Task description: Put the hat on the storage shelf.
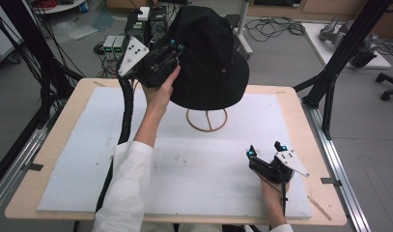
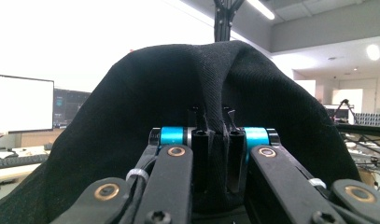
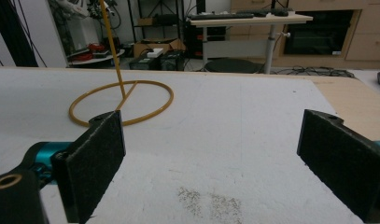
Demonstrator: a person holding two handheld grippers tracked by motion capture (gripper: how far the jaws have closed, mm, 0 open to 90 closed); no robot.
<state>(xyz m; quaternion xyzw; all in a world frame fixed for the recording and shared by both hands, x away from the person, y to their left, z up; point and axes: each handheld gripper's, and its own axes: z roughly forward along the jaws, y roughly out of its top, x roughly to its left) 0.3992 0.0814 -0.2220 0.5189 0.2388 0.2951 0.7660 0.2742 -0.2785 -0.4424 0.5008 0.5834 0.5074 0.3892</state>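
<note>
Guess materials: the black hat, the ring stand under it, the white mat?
Hat: matte black woven cloth, likely cotton; twill weave and folds show where the left hand-held gripper pinches it.
Stand: thin yellow-gold rod and ring, probably metal wire.
Mat: white, grainy, looks like foam or felt.

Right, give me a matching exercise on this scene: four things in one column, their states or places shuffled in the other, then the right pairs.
Things:
1. left gripper
2. right gripper
3. black bucket hat
4. yellow wire hat stand

States or places:
A. open, resting low on the white mat
B. ring base flat on the mat, beneath the hat
C. shut on a fold of black fabric
D. held up above the table

Pairs: 1-C, 2-A, 3-D, 4-B
</note>
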